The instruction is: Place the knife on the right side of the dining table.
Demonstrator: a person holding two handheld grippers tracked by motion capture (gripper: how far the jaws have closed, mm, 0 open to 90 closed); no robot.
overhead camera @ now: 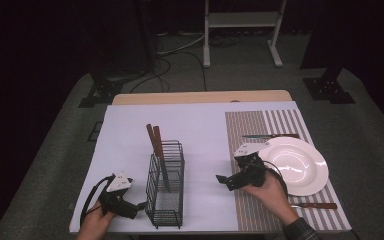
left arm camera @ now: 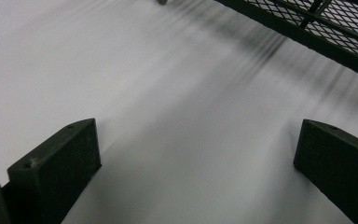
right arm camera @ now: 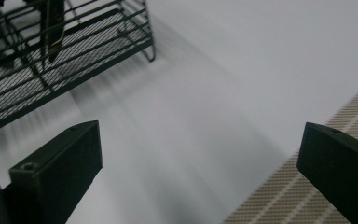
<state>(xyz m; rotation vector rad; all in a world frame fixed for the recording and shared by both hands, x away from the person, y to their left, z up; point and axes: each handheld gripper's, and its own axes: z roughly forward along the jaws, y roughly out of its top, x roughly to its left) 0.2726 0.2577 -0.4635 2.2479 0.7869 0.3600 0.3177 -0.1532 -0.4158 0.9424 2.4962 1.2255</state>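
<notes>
Place setting on the striped mat at right: white plate with a knife near and a utensil far. Wire caddy mid-table holds two wooden-handled pieces, probably stock for the setting. Left gripper, near-left beside the caddy, is released and empty. Right gripper, between caddy and plate, likewise gapes over bare table.

Worktop: a wooden top under a white sheet, its bare wood showing along the far edge. A black wire basket stands near the middle front, holding two brown-handled utensils that lean leftward. A striped placemat covers the right side. On the placemat lie a white plate, one brown-handled utensil just beyond it, and another just in front of it.
</notes>
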